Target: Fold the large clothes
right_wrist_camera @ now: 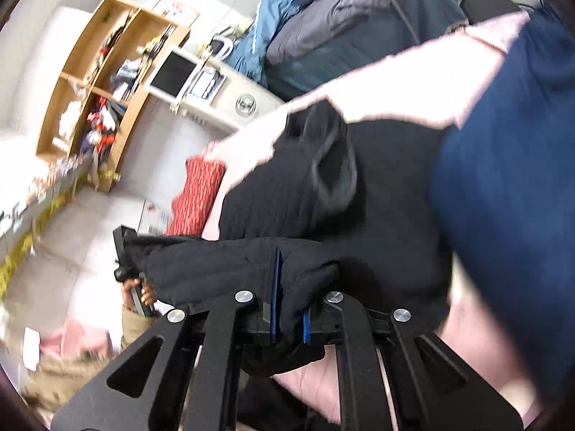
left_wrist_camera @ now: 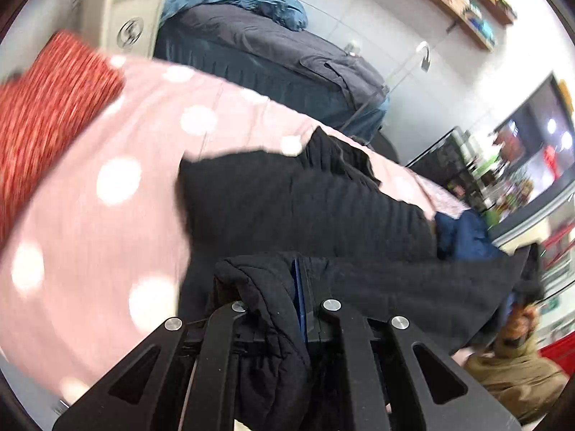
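A: While the black garment [left_wrist_camera: 309, 197] is spread over the pink polka-dot cover [left_wrist_camera: 107, 179], what is seen at the far left edge of the bed?

B: A red patterned cushion [left_wrist_camera: 50, 107] is seen there, touching the cover. Beyond the cover's far edge a dark blue-grey duvet [left_wrist_camera: 273, 57] is piled.

A: Left gripper [left_wrist_camera: 302, 305]?

B: Its fingers are pressed together on a thick fold of the black garment; blue pad is glimpsed between the cloth layers. The held hem is stretched rightward toward the other tool.

A: Right gripper [right_wrist_camera: 289, 305]?

B: Likewise clamped on a bunched edge of the black garment [right_wrist_camera: 323, 194], blue pads [right_wrist_camera: 276, 287] visible either side of the cloth. The garment's body is laid on the cover [right_wrist_camera: 413, 82] past the fingertips.

A: Right side?

B: A navy garment [right_wrist_camera: 503, 179] is laid just beside the black one, overlapping its right edge. Heavy motion blur is noted.
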A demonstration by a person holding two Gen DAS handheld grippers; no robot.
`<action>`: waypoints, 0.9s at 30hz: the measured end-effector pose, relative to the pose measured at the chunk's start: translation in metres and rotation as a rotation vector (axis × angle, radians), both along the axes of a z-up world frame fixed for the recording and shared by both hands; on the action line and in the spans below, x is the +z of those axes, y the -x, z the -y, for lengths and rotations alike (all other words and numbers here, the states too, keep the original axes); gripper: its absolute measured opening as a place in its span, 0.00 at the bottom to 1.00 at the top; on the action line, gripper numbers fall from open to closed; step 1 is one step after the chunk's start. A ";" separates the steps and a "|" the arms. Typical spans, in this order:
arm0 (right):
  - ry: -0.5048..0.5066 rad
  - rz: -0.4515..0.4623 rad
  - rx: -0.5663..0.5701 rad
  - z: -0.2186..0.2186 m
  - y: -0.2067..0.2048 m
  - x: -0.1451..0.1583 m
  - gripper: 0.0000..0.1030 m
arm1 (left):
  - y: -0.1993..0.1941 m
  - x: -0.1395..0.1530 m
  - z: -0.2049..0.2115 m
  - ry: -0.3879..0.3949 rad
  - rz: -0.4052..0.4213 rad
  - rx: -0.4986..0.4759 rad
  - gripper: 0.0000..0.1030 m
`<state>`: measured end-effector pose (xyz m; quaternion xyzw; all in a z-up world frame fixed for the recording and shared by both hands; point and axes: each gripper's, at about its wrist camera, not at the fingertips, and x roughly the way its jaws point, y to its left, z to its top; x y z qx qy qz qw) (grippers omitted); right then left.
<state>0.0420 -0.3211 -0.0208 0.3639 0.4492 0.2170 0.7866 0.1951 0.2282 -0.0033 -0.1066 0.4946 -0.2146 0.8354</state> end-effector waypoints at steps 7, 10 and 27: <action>-0.027 -0.149 -0.111 0.032 -0.103 -0.024 0.10 | -0.095 -0.006 0.046 -0.146 -0.055 -0.042 0.09; 0.007 -0.199 -0.136 0.038 -0.131 -0.046 0.09 | -0.124 -0.026 0.060 -0.204 -0.079 -0.058 0.09; 0.262 -0.265 -0.182 0.001 -0.170 -0.114 0.10 | -0.125 -0.085 -0.006 0.354 -0.170 0.197 0.35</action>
